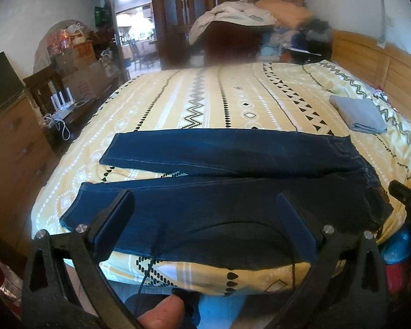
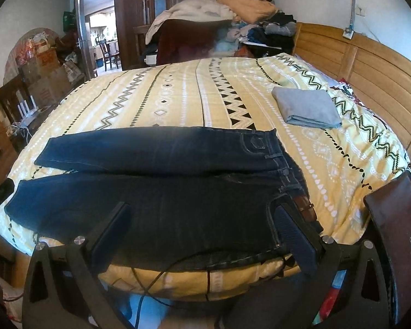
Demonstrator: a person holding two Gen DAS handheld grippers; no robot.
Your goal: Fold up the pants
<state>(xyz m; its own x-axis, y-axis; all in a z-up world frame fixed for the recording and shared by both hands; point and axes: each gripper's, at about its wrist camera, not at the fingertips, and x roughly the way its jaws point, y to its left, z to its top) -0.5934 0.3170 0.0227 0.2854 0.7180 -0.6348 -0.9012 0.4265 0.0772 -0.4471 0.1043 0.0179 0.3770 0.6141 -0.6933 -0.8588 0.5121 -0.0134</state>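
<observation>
Right wrist view shows the dark blue jeans [image 2: 156,192] spread flat along the near edge of the bed, on the yellow patterned bedspread [image 2: 178,96], legs side by side pointing left and the waistband with its brown belt [image 2: 305,205] to the right. My right claw [image 2: 202,233] hangs over the near leg and waist with its fingers spread wide and holding nothing, while my left claw [image 1: 205,224] hovers just as wide apart and empty over the near leg. Farther off, a folded grey cloth [image 2: 305,108] lies well apart near the wooden headboard [image 2: 370,63], and a heap of clothes [image 2: 219,24] is piled beyond the bed.
</observation>
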